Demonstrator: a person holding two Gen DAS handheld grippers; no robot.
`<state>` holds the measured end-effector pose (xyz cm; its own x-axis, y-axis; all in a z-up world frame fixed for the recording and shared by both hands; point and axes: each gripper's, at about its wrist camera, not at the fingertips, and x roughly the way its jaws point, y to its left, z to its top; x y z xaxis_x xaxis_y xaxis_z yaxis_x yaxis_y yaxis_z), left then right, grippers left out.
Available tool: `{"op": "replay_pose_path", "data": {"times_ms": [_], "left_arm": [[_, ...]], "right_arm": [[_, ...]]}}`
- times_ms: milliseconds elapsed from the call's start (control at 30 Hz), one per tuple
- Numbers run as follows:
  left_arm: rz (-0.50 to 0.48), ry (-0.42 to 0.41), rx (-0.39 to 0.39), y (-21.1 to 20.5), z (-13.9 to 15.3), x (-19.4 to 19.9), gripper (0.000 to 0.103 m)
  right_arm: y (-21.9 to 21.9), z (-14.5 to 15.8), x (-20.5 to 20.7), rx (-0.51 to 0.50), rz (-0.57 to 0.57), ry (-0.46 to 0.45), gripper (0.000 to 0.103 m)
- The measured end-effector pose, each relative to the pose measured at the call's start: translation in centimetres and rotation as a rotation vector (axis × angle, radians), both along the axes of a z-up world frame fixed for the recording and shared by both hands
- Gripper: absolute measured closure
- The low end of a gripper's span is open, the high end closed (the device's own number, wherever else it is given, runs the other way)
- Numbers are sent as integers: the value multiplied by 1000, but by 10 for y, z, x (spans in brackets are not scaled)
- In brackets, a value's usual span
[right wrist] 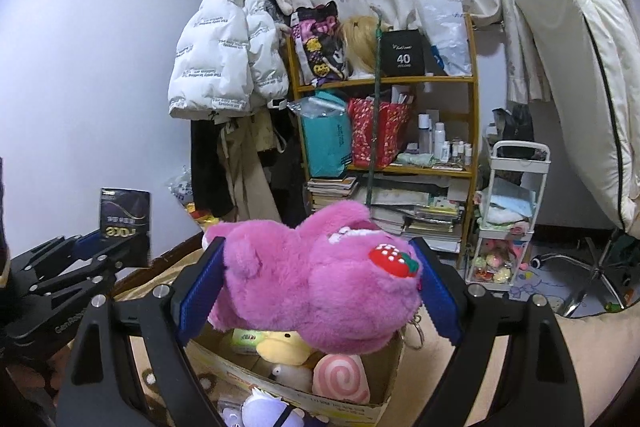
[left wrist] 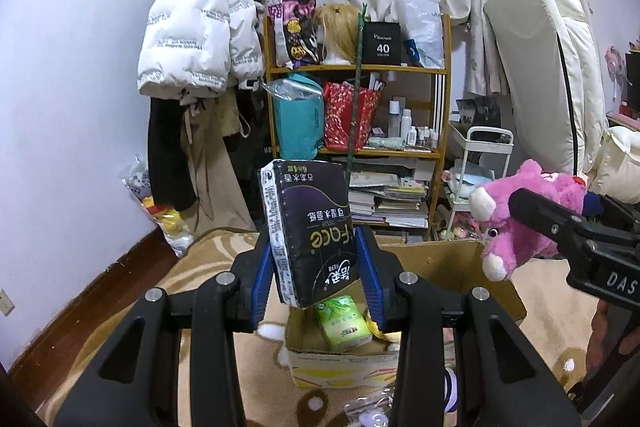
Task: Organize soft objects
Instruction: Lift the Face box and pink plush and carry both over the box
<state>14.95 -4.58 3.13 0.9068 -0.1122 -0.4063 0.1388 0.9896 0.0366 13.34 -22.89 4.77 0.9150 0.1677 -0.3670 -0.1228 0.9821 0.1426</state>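
Two sets of jaws are loaded at once. The left gripper is clenched narrowly on a black tissue pack, held upright by its lower half, with most of its length standing free above the blue pads. The right gripper grasps a pink plush bear across its body, jaws spread wide around the soft bulk; head and limbs hang outside the pads. Both loads hover above an open cardboard box on the patterned bed cover.

Inside the box lie a green tissue pack, a yellow plush and a pink swirl plush, so free space looks limited.

Likely faults, judged from this arrangement:
- The tall pack may pivot between the pads and tip out, since its grip sits low.
- The bear's fur compresses, so it could slide free before reaching the opening.
- Its overhanging parts may catch on a box flap and fold it inward.
- Simultaneous descent risks the two grippers colliding, as they work near each other.
- An item released onto the existing pile may roll over the rim.
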Motion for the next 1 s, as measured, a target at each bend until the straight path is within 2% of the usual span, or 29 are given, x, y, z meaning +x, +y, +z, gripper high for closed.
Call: {"op": "replay_pose_path", "data": {"times_ms": [267,500,633,1000], "left_arm": [[-18,56,-10,-9,-27,21,65],[-32,104,-38,-12,-39,36,65],[-46,133,-62,-14,-46,42,65],[-80,192,-24,-25,-60,46,63]], "right_arm": [[-3,-27,17,-17,-24,73,10],[-9,-51,27,1,-19,137,10],[-9,-55,26,-26,-23,142,10],[-8,-60,27,-16,-12,158,9]]}}
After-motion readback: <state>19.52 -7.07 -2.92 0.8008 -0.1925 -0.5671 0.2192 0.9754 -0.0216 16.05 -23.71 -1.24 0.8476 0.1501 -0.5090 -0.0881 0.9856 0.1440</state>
